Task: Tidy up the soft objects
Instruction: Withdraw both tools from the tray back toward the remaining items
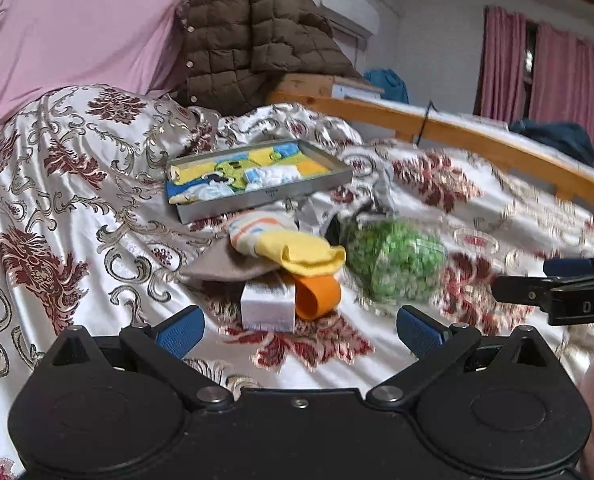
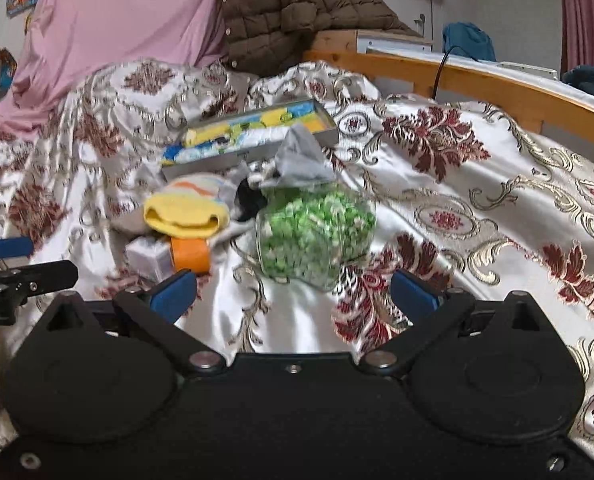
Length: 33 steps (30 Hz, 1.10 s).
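Some socks packed, more left.
Your left gripper (image 1: 299,330) and right gripper (image 2: 293,292) have spread, empty fingers; the yellow sock (image 1: 297,250) waits outside the tray (image 1: 257,196).

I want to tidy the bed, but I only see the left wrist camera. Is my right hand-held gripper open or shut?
Observer: Open. The right hand-held gripper has its blue fingers spread wide, with nothing between them.
Operator: What is in front of it?
Observer: The bag of green bits lies straight ahead of it on the bedspread.
Operator: And the yellow sock?
Observer: The yellow sock lies ahead and to the left of that gripper, beside the bag.
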Each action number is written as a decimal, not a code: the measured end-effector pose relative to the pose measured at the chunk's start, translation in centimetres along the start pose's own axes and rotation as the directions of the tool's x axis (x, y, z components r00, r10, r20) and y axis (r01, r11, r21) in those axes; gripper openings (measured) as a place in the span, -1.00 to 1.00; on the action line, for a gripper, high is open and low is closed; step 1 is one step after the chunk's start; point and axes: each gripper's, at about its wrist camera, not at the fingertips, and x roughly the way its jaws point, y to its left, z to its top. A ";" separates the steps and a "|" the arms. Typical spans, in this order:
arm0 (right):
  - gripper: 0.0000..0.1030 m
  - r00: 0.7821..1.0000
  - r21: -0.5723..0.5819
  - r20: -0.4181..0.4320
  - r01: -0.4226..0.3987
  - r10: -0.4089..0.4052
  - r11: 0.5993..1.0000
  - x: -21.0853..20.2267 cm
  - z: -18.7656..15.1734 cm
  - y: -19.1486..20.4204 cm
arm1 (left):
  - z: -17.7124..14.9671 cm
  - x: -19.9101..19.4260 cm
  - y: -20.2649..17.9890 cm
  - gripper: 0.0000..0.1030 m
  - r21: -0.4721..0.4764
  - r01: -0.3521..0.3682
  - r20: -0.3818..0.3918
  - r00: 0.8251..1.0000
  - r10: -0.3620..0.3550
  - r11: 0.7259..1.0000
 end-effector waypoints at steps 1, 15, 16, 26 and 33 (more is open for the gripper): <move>0.99 1.000 -0.006 -0.015 0.002 -0.002 1.000 0.8 -0.1 0.6 | -0.3 0.1 -0.2 0.98 0.011 -0.002 -0.011 1.000 0.002 1.000; 0.99 0.995 -0.098 -0.101 -0.017 0.007 0.995 6.8 -2.3 6.0 | -2.3 1.1 -1.6 0.98 0.131 -0.005 -0.104 0.994 0.018 0.991; 0.99 0.995 -0.100 -0.103 -0.019 0.009 0.995 6.9 -2.2 6.2 | -2.4 1.2 -1.6 0.98 0.135 -0.006 -0.107 0.994 0.021 0.991; 0.99 0.994 -0.126 -0.103 -0.045 0.032 0.991 7.3 -0.4 4.7 | -2.4 1.7 -0.8 0.98 0.121 -0.041 -0.138 0.989 0.057 0.992; 0.99 0.992 -0.154 -0.105 -0.086 0.070 0.984 8.1 0.2 4.5 | -2.0 2.1 -0.2 0.98 0.117 -0.071 -0.133 0.987 0.087 0.991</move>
